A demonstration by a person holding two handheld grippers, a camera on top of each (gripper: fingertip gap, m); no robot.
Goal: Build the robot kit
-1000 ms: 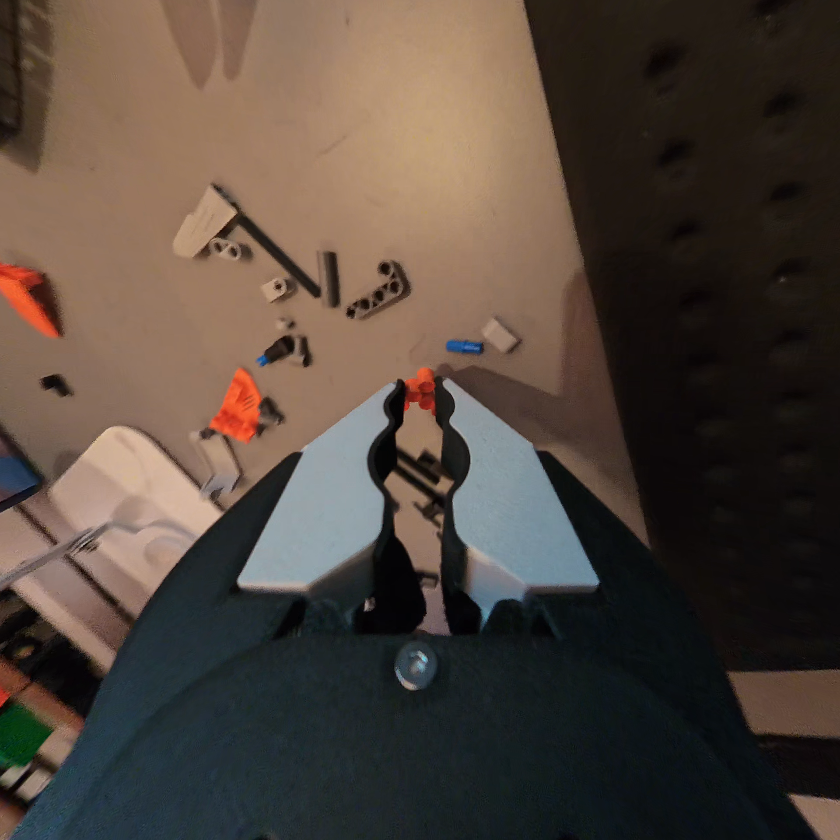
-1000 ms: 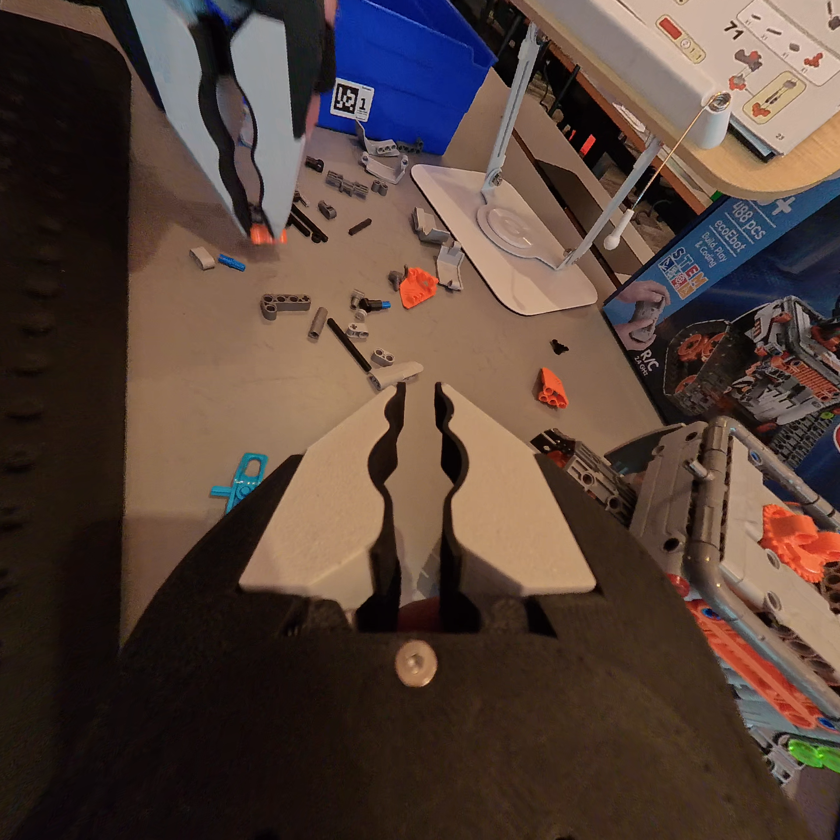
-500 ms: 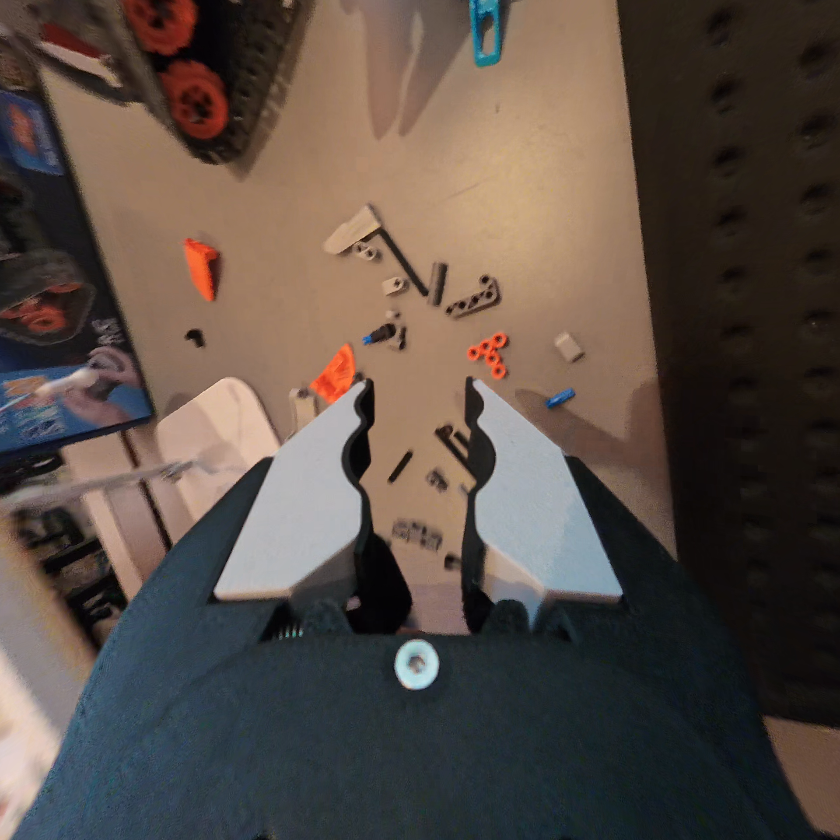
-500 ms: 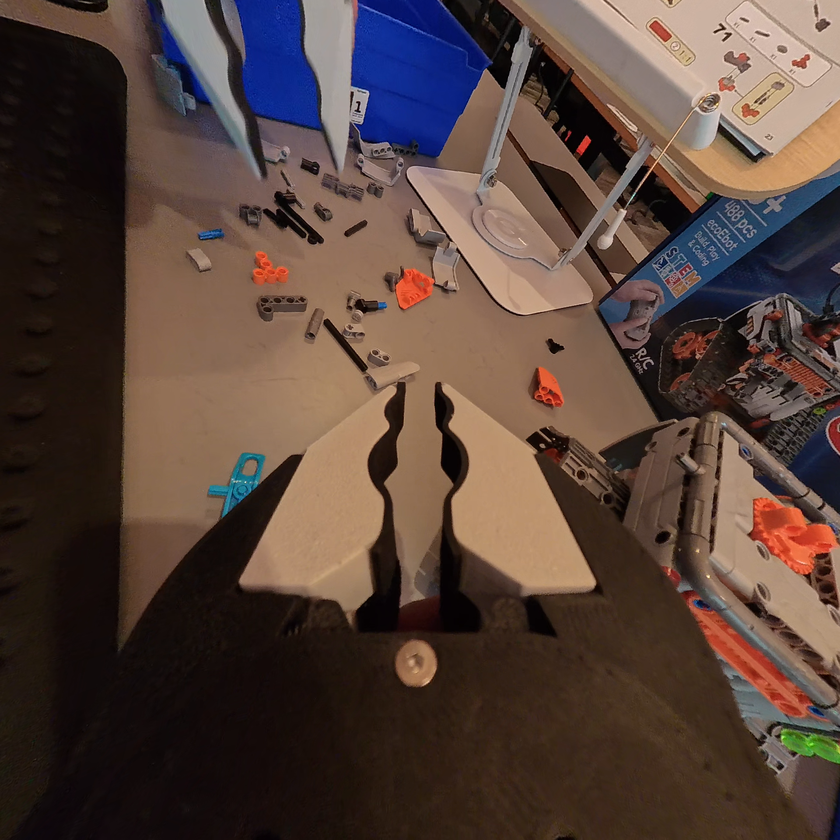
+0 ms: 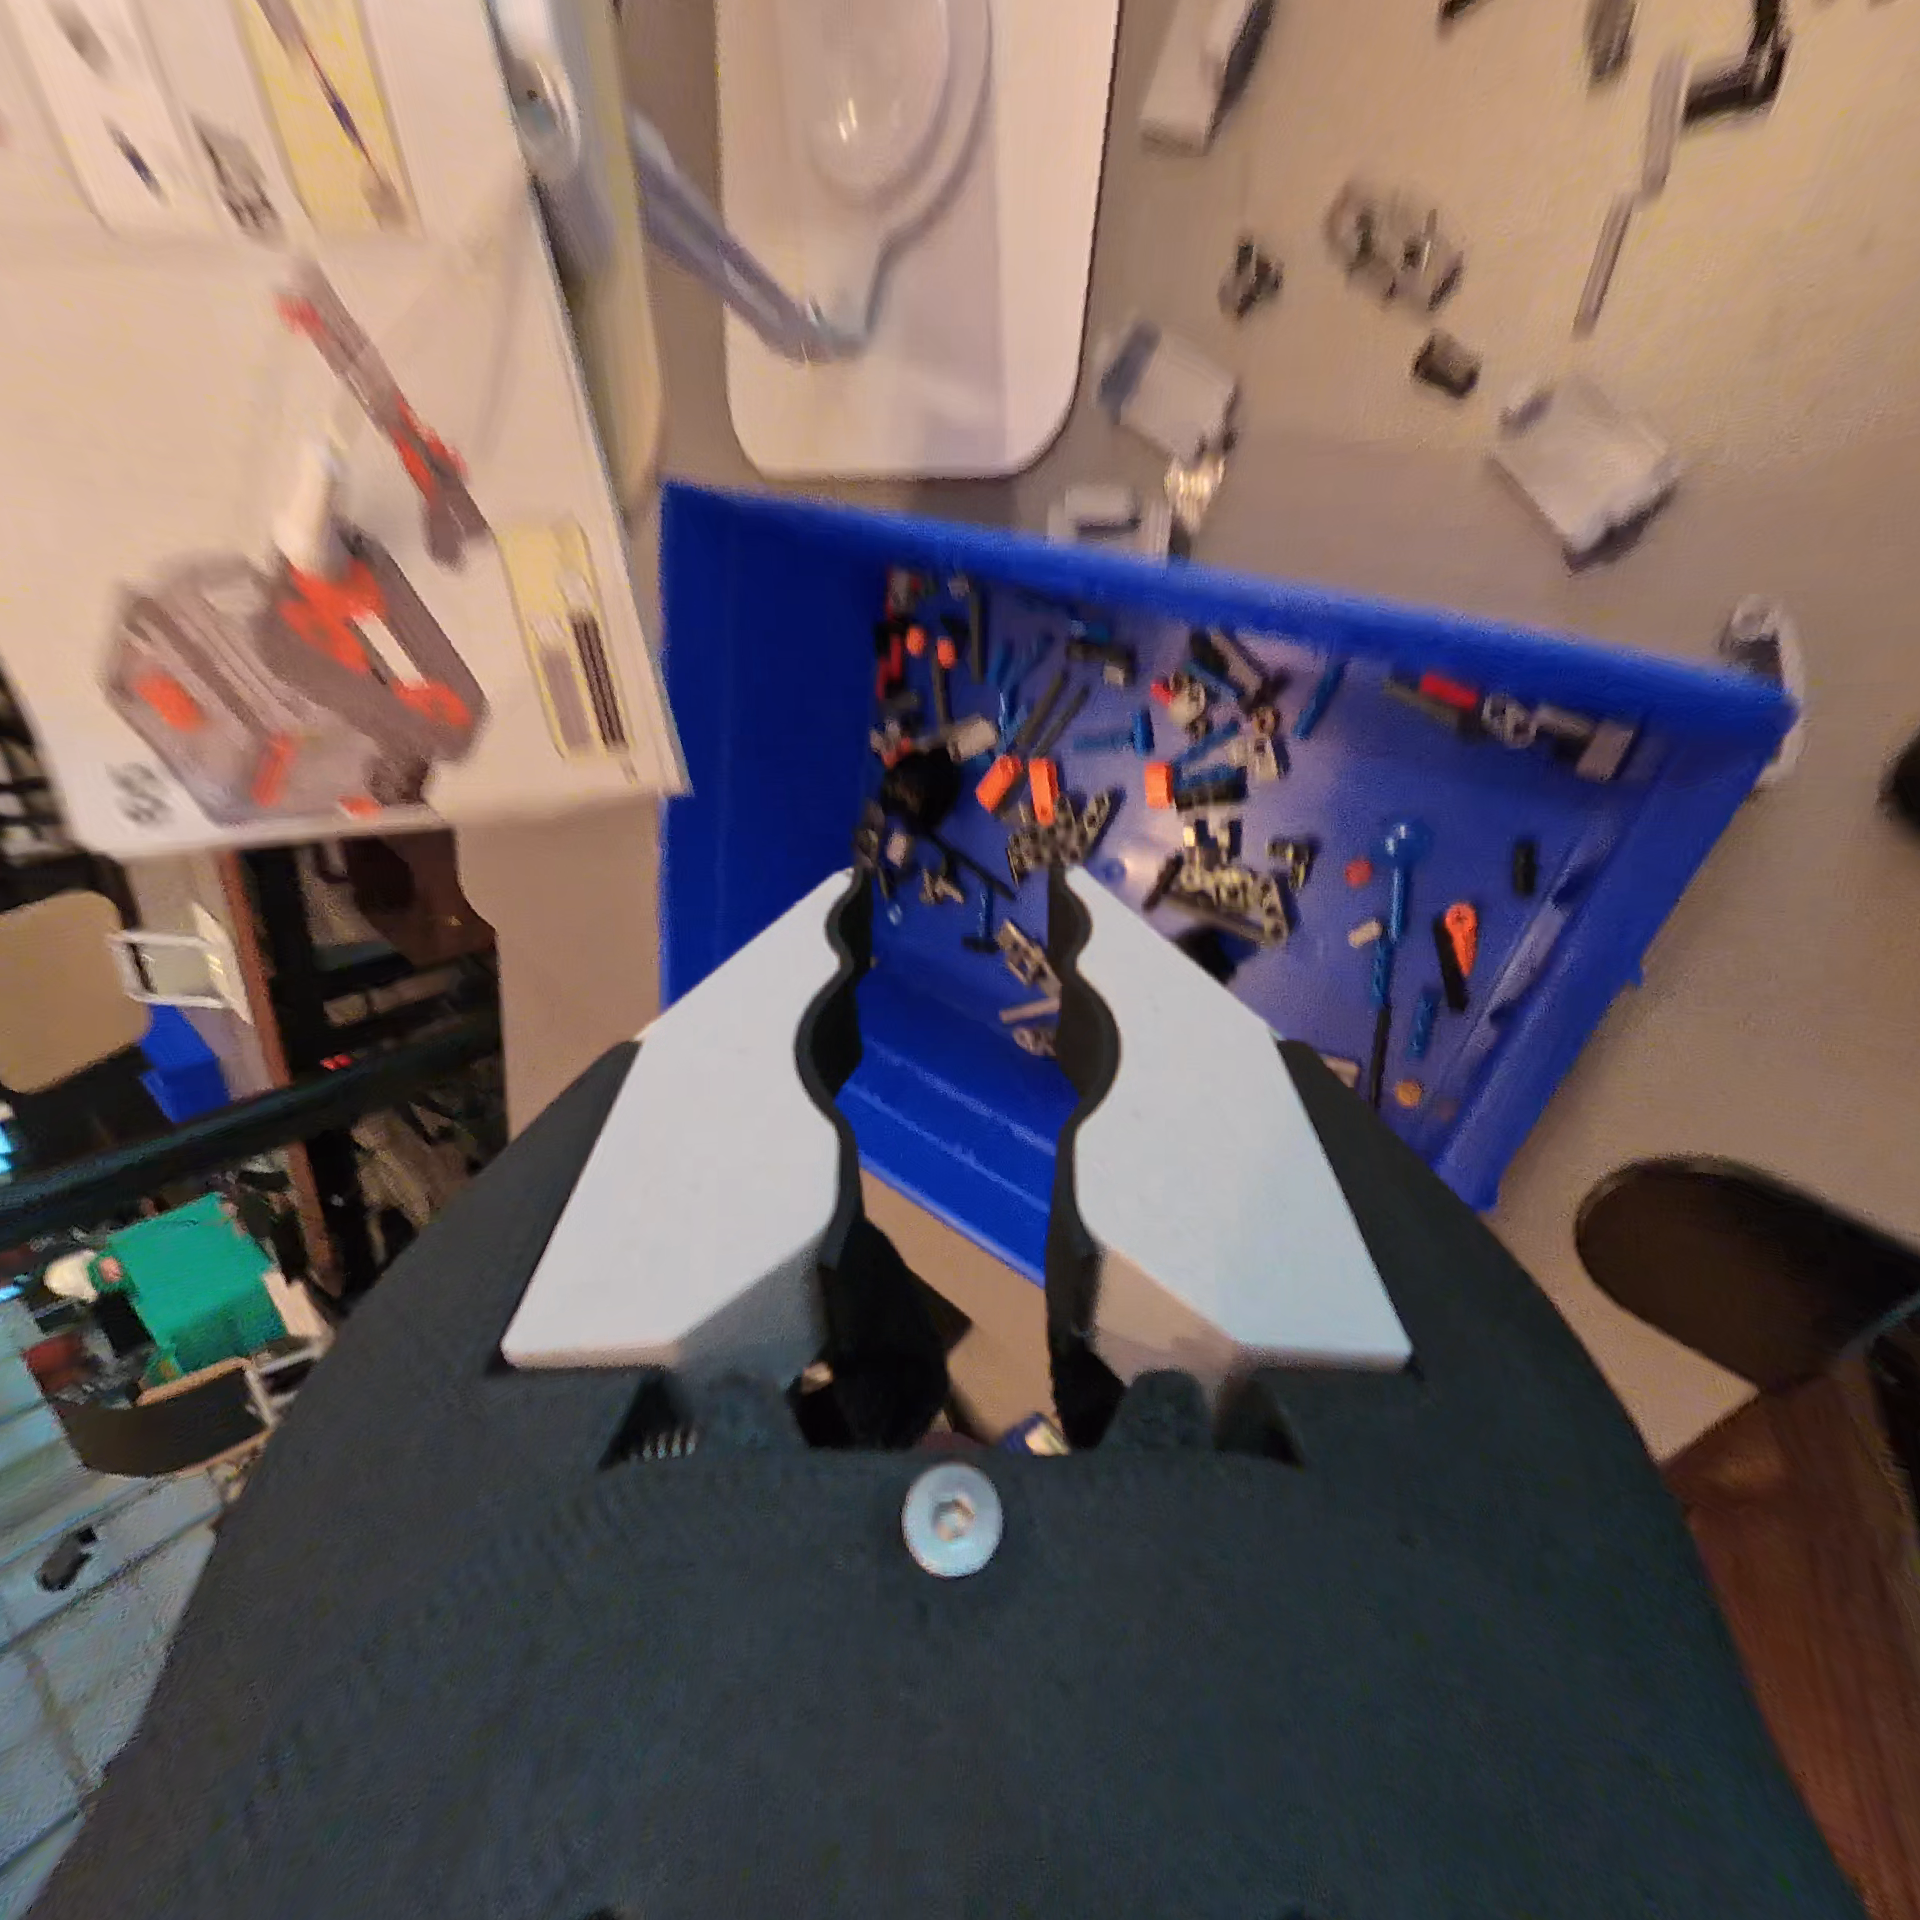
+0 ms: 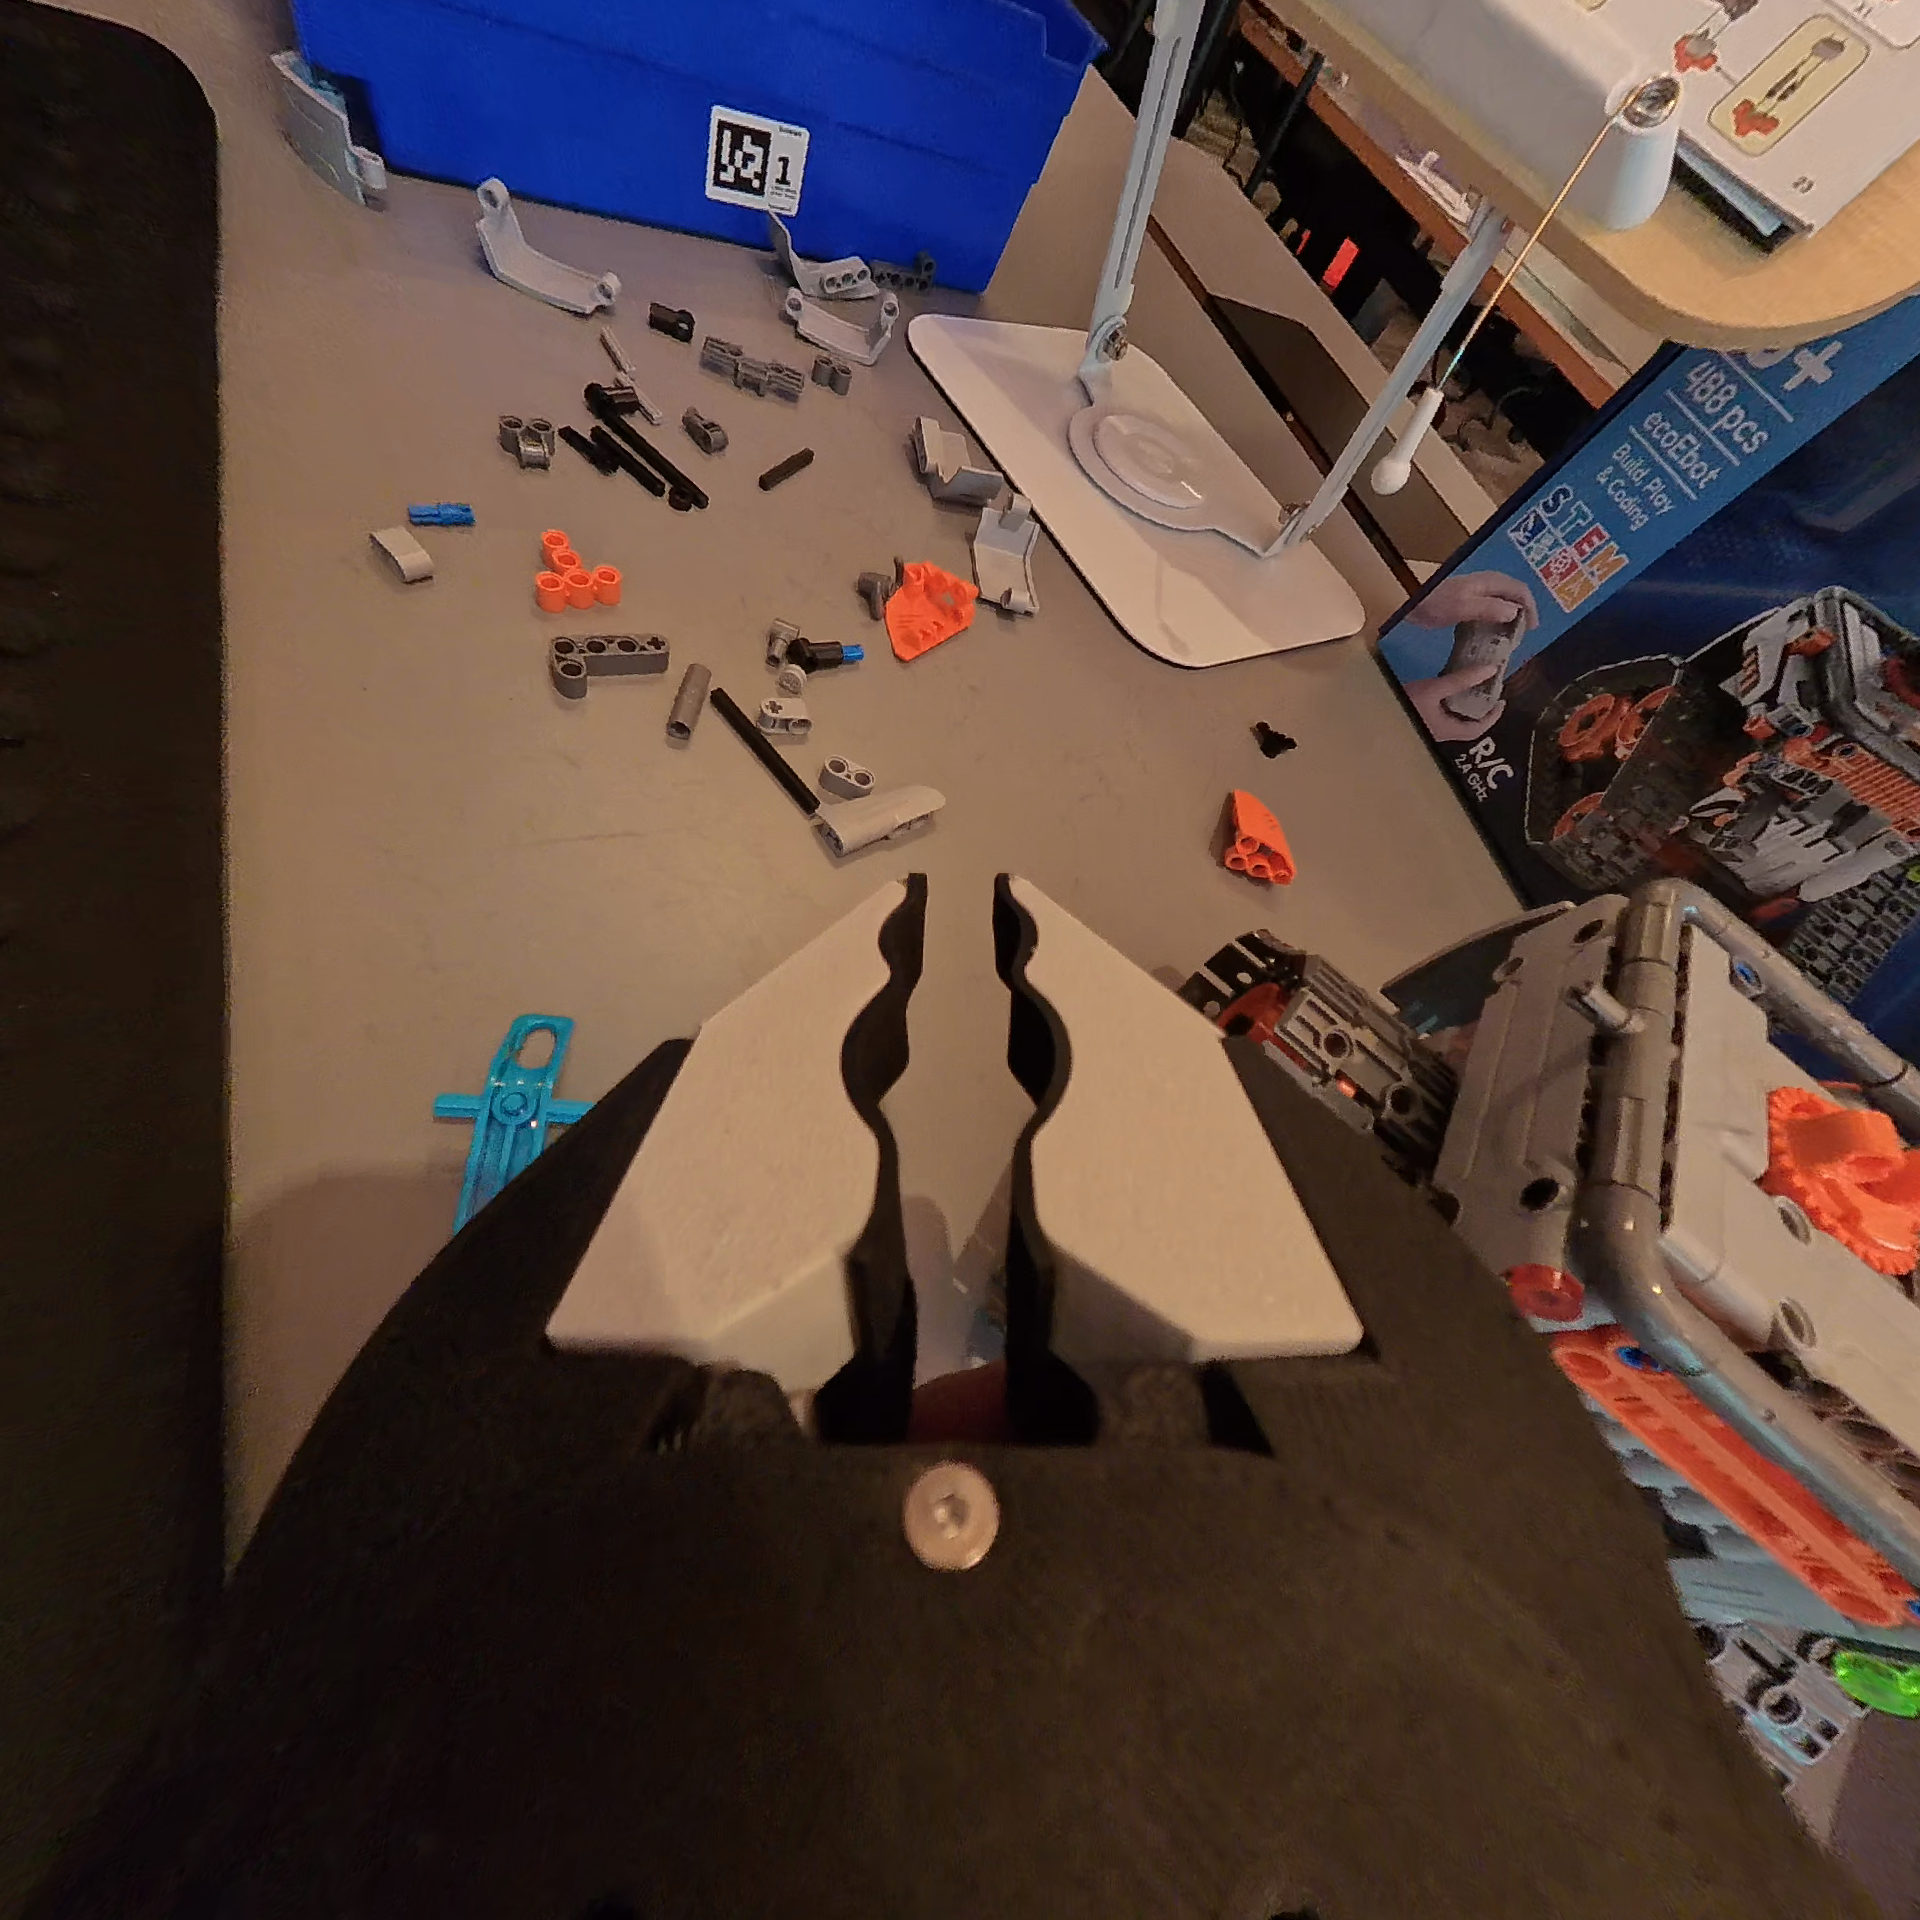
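Moved: the left gripper (image 5: 951,894) has swung away from the loose parts on the table (image 6: 395,831) and now looks down into the blue bin (image 5: 769,727); a second ago it pinched an orange connector (image 6: 575,577), which now lies on the table among the other parts. The right gripper (image 6: 958,883) has kept its place and gap.
Left gripper: jaws apart, moderately wide, holding nothing, above the bin's near wall.
Right gripper: a narrow gap between its tips, nothing in it, hovering over bare table just short of a grey panel (image 6: 881,819).
Bin: blue, open-topped, its floor strewn with small black, grey, blue and orange parts; in the right wrist view a white sticker with a square code sits on its outer wall.
Table parts: orange connector near a blue pin (image 6: 442,513) and a grey L-beam (image 6: 606,661); a black axle (image 6: 764,750) beside the grey panel; an orange wedge (image 6: 1259,837) farther right; a teal tool (image 6: 511,1112) partly under the right gripper's body.
Nearby: a white stand base (image 6: 1153,499), a printed box (image 6: 1704,665) and a part-built grey and orange model (image 6: 1662,1195) at right.
Hard to see: the left wrist view is motion-blurred, so the bin's parts and the booklet (image 5: 291,416) above cannot be told in detail; the model is cut off by the frame edge.
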